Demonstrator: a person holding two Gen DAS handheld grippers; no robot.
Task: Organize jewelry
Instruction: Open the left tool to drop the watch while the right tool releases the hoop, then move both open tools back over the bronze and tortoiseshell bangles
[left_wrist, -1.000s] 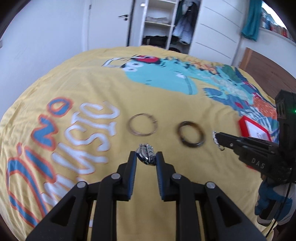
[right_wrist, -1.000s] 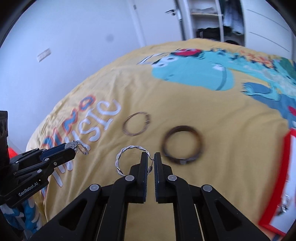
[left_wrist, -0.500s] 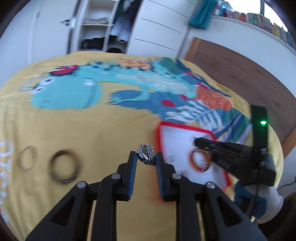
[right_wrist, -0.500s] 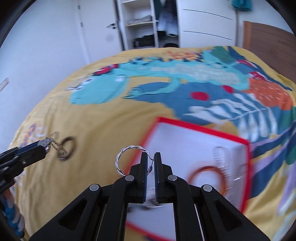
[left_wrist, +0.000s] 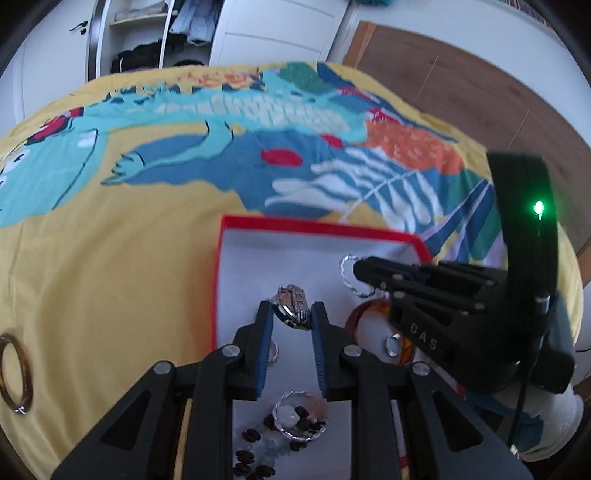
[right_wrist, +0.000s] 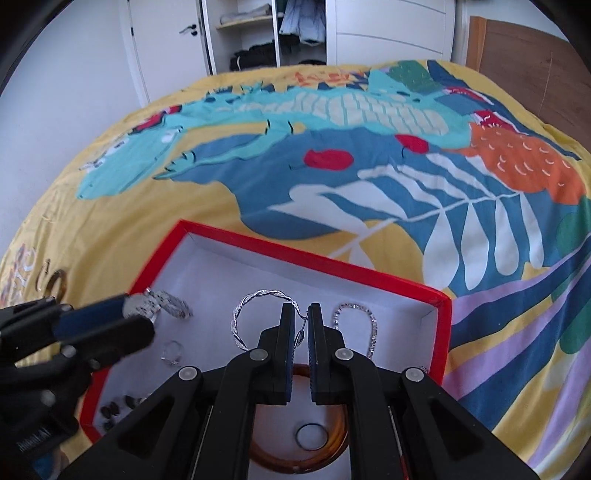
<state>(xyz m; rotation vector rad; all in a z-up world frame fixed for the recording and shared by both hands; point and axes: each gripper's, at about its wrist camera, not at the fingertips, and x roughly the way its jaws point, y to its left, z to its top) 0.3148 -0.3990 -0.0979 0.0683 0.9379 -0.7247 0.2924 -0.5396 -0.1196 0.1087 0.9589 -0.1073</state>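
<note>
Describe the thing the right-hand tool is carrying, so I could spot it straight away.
On the yellow bedspread lies a red-rimmed white box. Above it the right gripper pinches a silver twisted hoop, the only ring that looks like twisted rope, unlike the smooth amber bangle below.

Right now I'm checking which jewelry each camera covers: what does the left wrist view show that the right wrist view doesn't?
Only the left wrist view: a small silver hoop over pale stones and dark beads near the box's close edge.

Only the right wrist view: a thin sparkly silver chain at the box's right side.

Both: the red-rimmed white box, the amber translucent bangle, the silver metal watch in the left claw, and the twisted silver hoop in the right claw.
</note>
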